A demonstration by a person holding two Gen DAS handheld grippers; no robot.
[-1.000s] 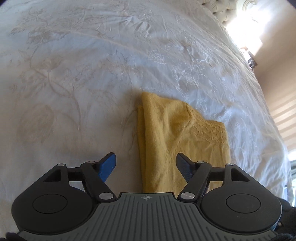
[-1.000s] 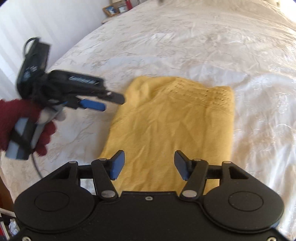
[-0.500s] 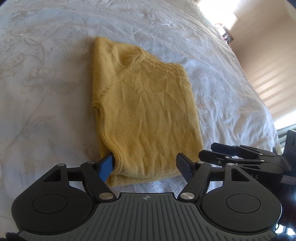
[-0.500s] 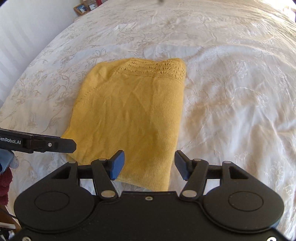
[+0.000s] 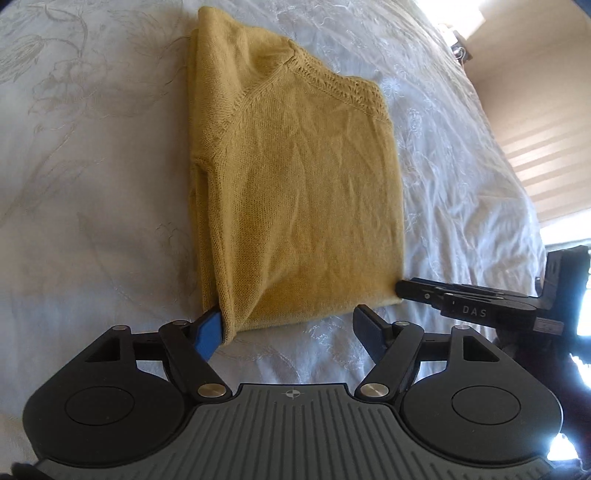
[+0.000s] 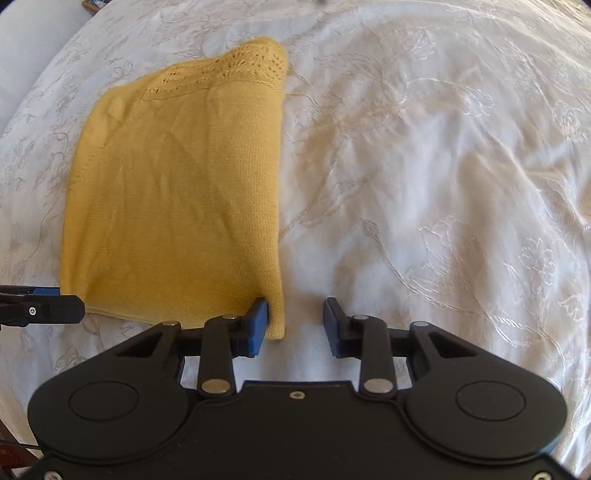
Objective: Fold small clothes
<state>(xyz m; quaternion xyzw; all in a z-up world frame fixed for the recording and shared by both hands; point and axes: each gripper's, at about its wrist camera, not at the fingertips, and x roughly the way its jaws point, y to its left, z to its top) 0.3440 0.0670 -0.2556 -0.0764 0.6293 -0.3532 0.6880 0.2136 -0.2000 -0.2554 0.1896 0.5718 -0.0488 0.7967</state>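
White embroidered bedspread [image 5: 92,192] fills both views, and your folded yellow knit top [image 5: 295,192] lies flat on it, lace neckline at the far end and hem toward you.

From the left wrist view, your left tool [image 5: 291,326] sits at the near left corner of the top. Its jaws stand wide; the left blue pad [image 5: 208,332] touches the folded side edge at the hem, while the other finger rests on bare bedspread just short of the hem. Only this view shows the tan wall [image 5: 535,92] and the striped sunlight on it beyond the bed, plus the layered fold down the top's left side. Your right tool [image 5: 417,291] appears here side-on, its black tips touching the near right corner.

From the right wrist view, your right tool [image 6: 293,326] has its jaws closing, with a clear gap left. The near right corner of the top [image 6: 177,206] lies against the inner face of the left blue pad [image 6: 258,328]; the other pad stands apart over bedspread [image 6: 443,184], so nothing is pinched yet. Only this view shows the plain stretch of bed to the right and a picture frame's corner [image 6: 92,3] at the top left edge. Your left tool [image 6: 44,308] pokes in from the left at the hem, and whether it touches is hard to tell here.

Nothing else lies near the top.
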